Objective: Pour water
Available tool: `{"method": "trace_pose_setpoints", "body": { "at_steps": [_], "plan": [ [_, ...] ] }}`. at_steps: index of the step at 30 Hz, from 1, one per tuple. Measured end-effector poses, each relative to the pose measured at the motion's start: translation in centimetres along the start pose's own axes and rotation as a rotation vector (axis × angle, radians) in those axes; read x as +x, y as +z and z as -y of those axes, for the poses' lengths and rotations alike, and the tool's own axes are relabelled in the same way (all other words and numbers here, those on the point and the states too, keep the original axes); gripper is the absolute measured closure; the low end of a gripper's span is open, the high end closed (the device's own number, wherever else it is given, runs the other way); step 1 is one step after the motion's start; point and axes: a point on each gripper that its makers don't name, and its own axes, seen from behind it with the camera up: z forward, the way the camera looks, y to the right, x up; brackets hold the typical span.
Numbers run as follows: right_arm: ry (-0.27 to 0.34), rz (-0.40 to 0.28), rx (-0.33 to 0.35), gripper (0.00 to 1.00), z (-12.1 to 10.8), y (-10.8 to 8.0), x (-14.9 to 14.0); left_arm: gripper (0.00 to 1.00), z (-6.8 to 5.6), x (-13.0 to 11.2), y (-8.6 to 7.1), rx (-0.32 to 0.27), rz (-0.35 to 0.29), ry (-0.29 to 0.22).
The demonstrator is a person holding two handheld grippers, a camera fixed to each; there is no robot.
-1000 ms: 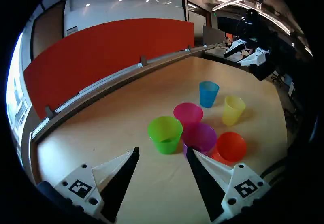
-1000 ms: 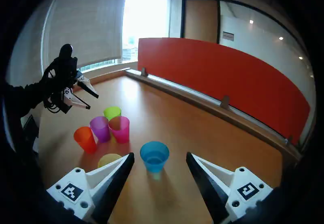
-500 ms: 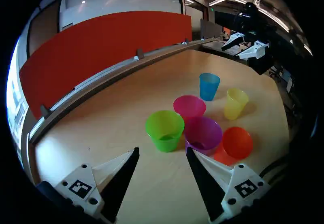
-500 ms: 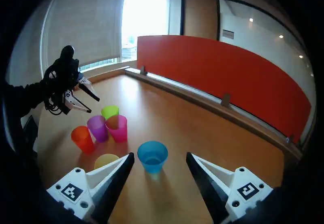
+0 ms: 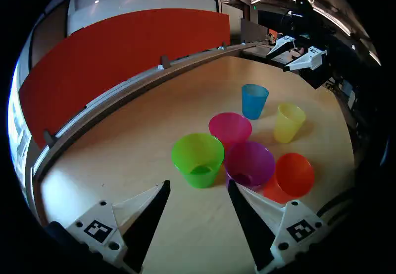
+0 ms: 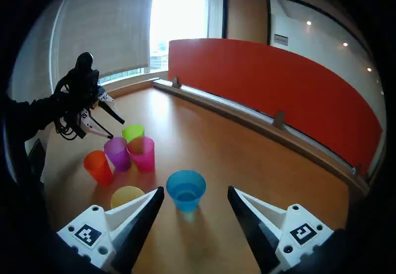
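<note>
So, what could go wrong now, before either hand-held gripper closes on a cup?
1. The green cup stands close beside the pink cup and purple cup; the open left hand-held gripper may knock them.
2. The yellow cup sits near the blue cup, so the open right hand-held gripper might tip it.

Green: lime-green plastic cup (image 5: 198,160), upright, mouth open, on the pale wooden tabletop (image 5: 123,140), at one end of the cluster.
Pink: magenta-pink plastic cup (image 5: 230,129), upright, just beside the green one.
Purple: translucent purple plastic cup (image 5: 250,164), upright, packed between green, pink and orange.
Orange: orange plastic cup (image 5: 294,175), upright, close against the purple one.
Blue: blue plastic cup (image 5: 254,100), upright, standing apart.
Yellow: yellow plastic cup (image 5: 288,122), upright, apart, near the blue one.
</note>
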Motion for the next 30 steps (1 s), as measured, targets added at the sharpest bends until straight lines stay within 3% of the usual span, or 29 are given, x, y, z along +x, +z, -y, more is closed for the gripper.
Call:
{"method": "trace_pose_setpoints", "body": {
  "at_steps": [30],
  "plan": [
    [-0.027, 0.048, 0.028, 0.00, 0.9, 2.7, -2.6, 0.14, 0.1, -0.7, 2.0, -0.017, 0.029, 0.026]
  ]
}}
